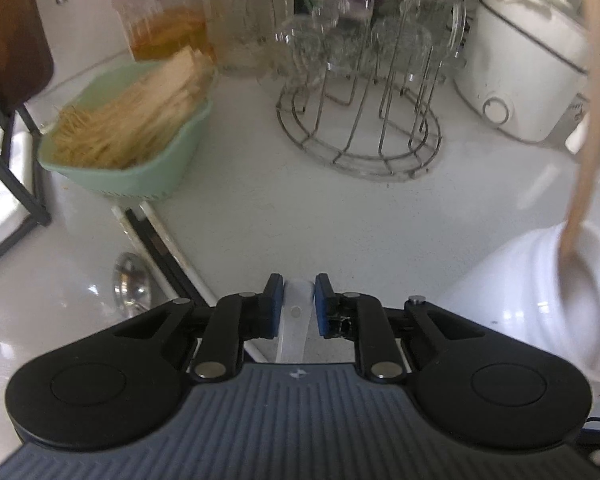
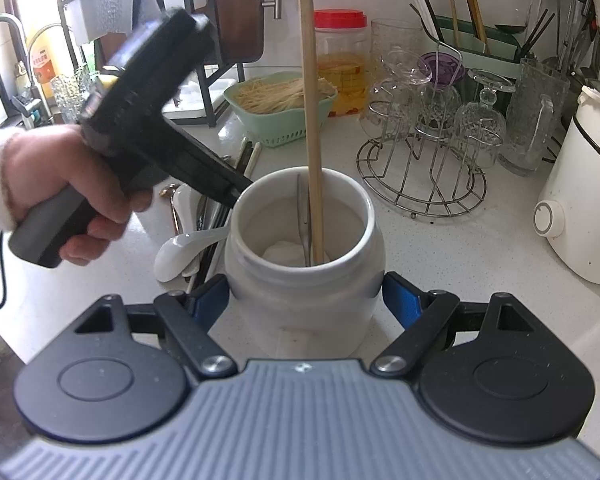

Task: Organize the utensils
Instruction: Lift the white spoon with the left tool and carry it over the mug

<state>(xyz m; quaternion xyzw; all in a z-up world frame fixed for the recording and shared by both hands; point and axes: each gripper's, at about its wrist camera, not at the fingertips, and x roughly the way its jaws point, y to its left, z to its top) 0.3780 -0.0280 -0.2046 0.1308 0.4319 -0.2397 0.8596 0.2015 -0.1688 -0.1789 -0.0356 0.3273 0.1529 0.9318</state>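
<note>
Utensils lie in a loose pile on the white counter, left of the white ceramic crock, which already holds a wooden-handled tool standing near upright. Right gripper: jaws spread wide, blue pads pressed against the crock's two sides, steadying it. Left gripper: jaws narrowed, with the handle of a white ceramic spoon between the pads; contact appears made but cannot be confirmed. The spoon's long axis runs along the fingers, bowl end hidden beneath the gripper. The crock mouth lies to the right of the left gripper, near; likely next step is lift and transfer.
</note>
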